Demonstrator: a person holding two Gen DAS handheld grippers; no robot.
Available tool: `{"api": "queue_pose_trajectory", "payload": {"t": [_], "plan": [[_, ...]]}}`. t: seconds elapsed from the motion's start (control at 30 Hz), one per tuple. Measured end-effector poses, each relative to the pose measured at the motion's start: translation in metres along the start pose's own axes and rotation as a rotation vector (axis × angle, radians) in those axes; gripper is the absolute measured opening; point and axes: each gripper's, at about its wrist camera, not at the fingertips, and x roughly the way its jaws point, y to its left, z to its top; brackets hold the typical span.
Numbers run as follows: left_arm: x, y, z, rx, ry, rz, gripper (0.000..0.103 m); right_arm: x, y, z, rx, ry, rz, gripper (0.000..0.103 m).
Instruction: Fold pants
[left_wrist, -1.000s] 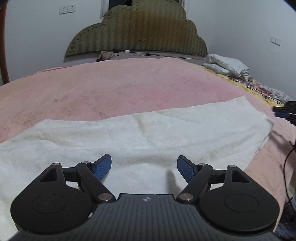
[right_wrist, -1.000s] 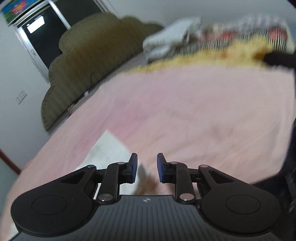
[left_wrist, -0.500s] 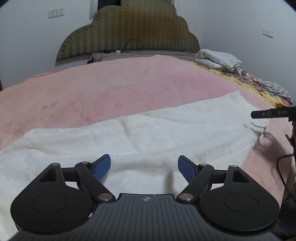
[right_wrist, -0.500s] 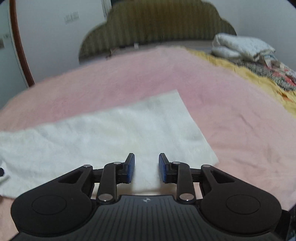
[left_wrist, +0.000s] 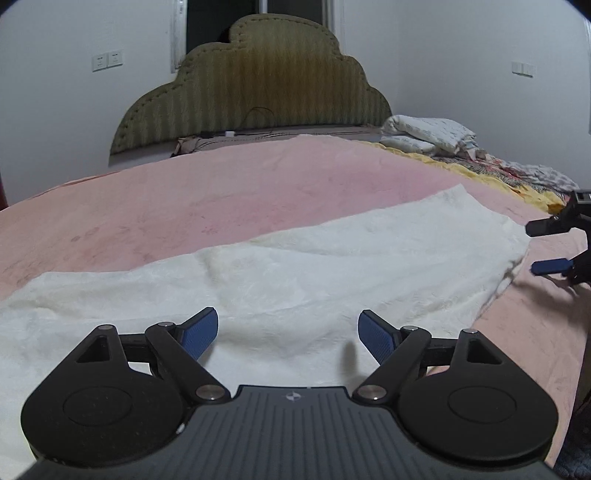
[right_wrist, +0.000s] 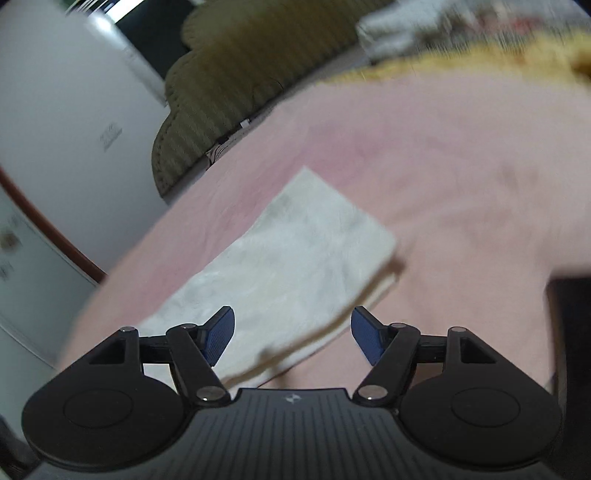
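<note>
White pants (left_wrist: 295, 280) lie flat in a long strip across a pink blanket (left_wrist: 207, 199) on the bed. My left gripper (left_wrist: 287, 334) hovers open over the near edge of the cloth, nothing between its blue pads. In the left wrist view the right gripper (left_wrist: 546, 245) shows at the far right, just off the pants' right end. In the blurred right wrist view my right gripper (right_wrist: 292, 338) has its jaws opening; the end of the pants (right_wrist: 295, 266) lies beneath and ahead of them, and the pads do not press on it.
A green padded headboard (left_wrist: 255, 85) stands at the far end of the bed. Folded white bedding (left_wrist: 428, 136) and patterned and yellow cloth (left_wrist: 517, 177) lie at the far right. A dark object (right_wrist: 570, 325) edges the right wrist view.
The right gripper's jaws have spread wide from nearly shut, and it has swung and rolled toward the pants' right end. The left gripper has shifted sideways along the pants, still open.
</note>
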Motion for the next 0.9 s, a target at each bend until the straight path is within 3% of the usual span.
{"api": "queue_pose_trajectory", "payload": {"t": [0.07,0.23,0.47,0.53,0.6,0.7,0.8,0.9], "plan": [[0.005,-0.007,-0.004,0.037,0.019,0.003,0.085,0.01,-0.011,-0.006,0.114,0.063,0.062,0.07],[0.009,-0.007,-0.008,0.048,0.026,0.007,0.088,0.027,-0.002,-0.011,0.136,0.08,0.093,0.07],[0.011,-0.004,-0.007,0.034,0.038,0.002,0.091,0.037,0.003,-0.008,0.086,-0.176,0.006,0.067],[0.009,-0.002,-0.005,0.021,0.031,0.0,0.091,0.043,0.006,-0.005,0.069,-0.212,-0.032,0.056],[0.005,0.003,-0.001,-0.012,0.005,0.001,0.091,0.05,0.005,0.002,0.064,-0.223,-0.072,0.02],[-0.002,0.022,0.013,-0.113,-0.027,-0.035,0.091,0.058,0.003,0.011,0.075,-0.227,-0.039,0.014],[-0.001,0.051,0.026,-0.297,-0.024,-0.125,0.091,0.059,0.041,0.011,-0.142,-0.262,-0.08,0.013],[0.009,0.084,0.028,-0.568,-0.006,-0.248,0.091,0.061,0.103,-0.007,-0.517,-0.308,-0.134,0.013]]}}
